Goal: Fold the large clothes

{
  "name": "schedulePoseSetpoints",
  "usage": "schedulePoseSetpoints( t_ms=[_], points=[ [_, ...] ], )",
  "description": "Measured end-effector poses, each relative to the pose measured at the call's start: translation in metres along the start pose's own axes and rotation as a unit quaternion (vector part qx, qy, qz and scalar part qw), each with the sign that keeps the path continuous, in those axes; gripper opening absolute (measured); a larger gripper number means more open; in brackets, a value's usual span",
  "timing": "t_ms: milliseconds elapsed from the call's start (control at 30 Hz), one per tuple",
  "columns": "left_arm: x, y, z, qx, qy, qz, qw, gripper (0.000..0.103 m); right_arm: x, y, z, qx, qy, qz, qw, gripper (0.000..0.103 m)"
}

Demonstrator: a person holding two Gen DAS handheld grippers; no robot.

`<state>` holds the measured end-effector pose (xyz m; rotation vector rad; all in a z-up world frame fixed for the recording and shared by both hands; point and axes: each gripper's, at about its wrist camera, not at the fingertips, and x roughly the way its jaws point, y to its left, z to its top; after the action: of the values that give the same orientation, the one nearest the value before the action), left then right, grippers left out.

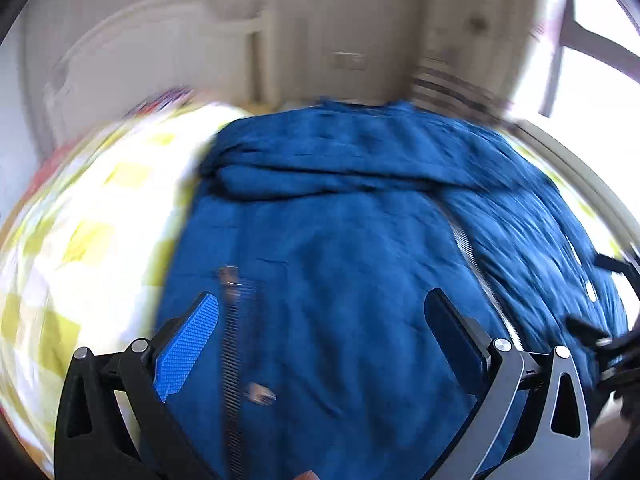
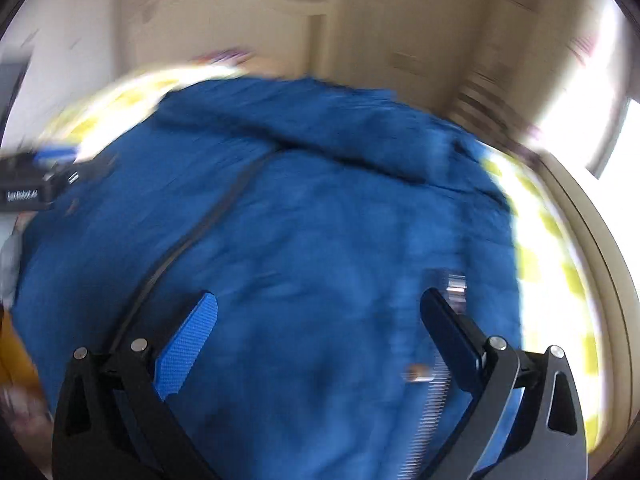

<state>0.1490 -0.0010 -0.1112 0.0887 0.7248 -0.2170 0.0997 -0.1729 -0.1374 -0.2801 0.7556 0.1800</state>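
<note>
A blue jacket (image 1: 340,240) is spread over a bed with a yellow-and-white checked sheet (image 1: 80,240). Both views are blurred. The jacket fills most of each frame and is also seen from the right wrist (image 2: 300,260); the sheet is exposed on the jacket's left in the left view and along its right edge in the right view (image 2: 560,272).

The left gripper (image 1: 322,312) is held over the jacket with its fingers spread wide, nothing pinched between them. A blue textured pad (image 1: 188,344) is seen on the left finger. A zipper (image 1: 484,280) is seen running diagonally just past the right finger, and a second toothed strip (image 1: 234,360) beside the left finger.

The right gripper (image 2: 320,312) is likewise spread wide above the jacket, nothing held. A dark zipper line (image 2: 192,240) is seen curving from the upper middle down toward its left finger. Contact with the fabric cannot be told for either tool.

Part of the other tool is glimpsed at the far left edge of the right view (image 2: 28,184). A pale headboard (image 1: 140,52) and wall are seen behind the bed.
</note>
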Motion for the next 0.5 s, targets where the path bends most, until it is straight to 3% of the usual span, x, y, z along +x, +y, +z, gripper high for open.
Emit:
schedulePoseSetpoints(
  t_ms=[33,67,100,133,200,267,400,500],
  points=[
    [0.005,-0.011,-0.004,0.023,0.010,-0.002,0.9997,0.099,0.010,0.012,-0.004,-0.022,0.018,-0.002,1.000,0.100],
    [0.020,-0.026,-0.017,0.064,0.044,0.014,0.9969,0.099,0.018,0.016,-0.008,-0.022,0.027,-0.010,0.999,0.100],
    [0.031,-0.034,-0.027,0.078,0.055,0.029,0.9950,0.099,0.019,0.011,-0.010,0.003,0.019,0.002,1.000,0.100],
    [0.025,-0.032,-0.030,0.070,0.027,0.032,0.9967,0.099,0.022,0.006,-0.010,0.017,0.030,0.015,0.999,0.100],
    [0.024,-0.023,-0.031,0.062,0.041,0.013,0.9971,0.099,0.025,-0.002,-0.008,0.034,0.043,0.028,0.998,0.100],
    [0.016,-0.015,-0.037,0.045,0.035,0.001,0.9983,0.099,0.015,0.002,-0.010,0.030,0.042,0.012,0.999,0.100],
    [-0.003,0.019,-0.057,-0.002,0.015,0.012,0.9998,0.099,-0.014,-0.018,-0.022,0.053,0.014,-0.020,0.998,0.100],
    [-0.012,0.042,-0.079,-0.028,0.020,0.016,0.9993,0.099,-0.010,-0.044,-0.043,0.084,0.042,-0.025,0.995,0.100]
  ],
)
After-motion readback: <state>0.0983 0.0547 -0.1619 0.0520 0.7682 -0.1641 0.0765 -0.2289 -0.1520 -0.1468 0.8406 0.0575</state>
